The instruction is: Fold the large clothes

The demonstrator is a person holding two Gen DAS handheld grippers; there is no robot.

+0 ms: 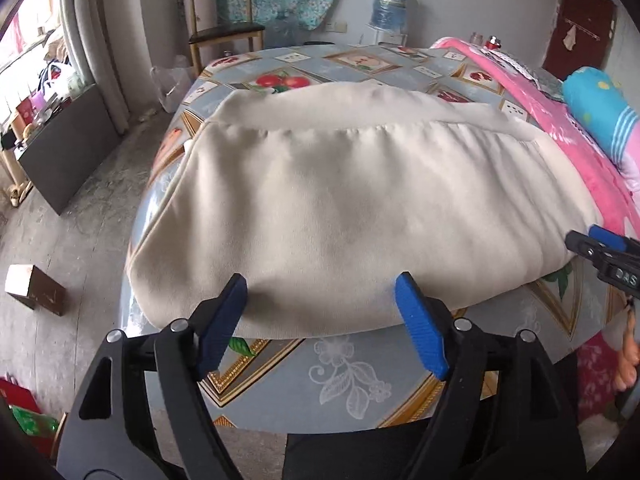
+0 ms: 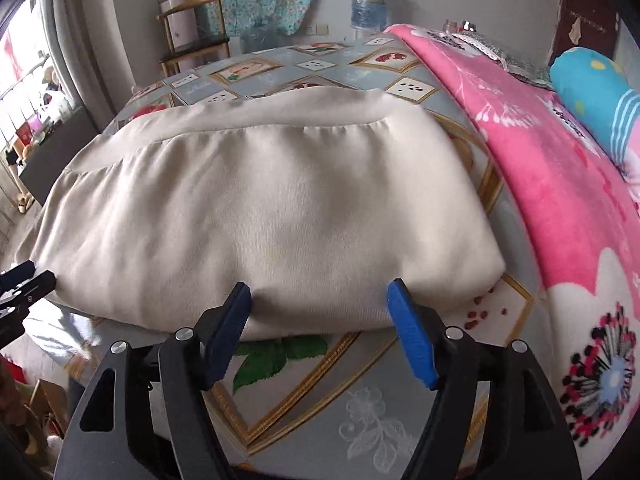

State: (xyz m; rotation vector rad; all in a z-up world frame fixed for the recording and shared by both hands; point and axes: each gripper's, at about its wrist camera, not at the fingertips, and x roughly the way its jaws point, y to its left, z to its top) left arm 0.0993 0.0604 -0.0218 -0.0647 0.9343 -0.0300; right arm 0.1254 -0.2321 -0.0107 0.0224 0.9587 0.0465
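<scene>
A large cream garment (image 1: 340, 208) lies folded on a table with a patterned blue-grey cloth (image 1: 352, 372). It also shows in the right wrist view (image 2: 272, 216). My left gripper (image 1: 322, 282) is open, its fingertips at the garment's near edge, left of middle. My right gripper (image 2: 318, 290) is open at the same near edge, further right. Neither holds cloth. The right gripper shows at the right edge of the left wrist view (image 1: 596, 244); the left gripper shows at the left edge of the right wrist view (image 2: 24, 280).
A pink floral blanket (image 2: 552, 184) and a blue pillow (image 2: 592, 92) lie along the table's right side. A wooden chair (image 1: 224, 28) and a water bottle (image 1: 390, 4) stand behind the table. A small box (image 1: 36, 288) sits on the floor at left.
</scene>
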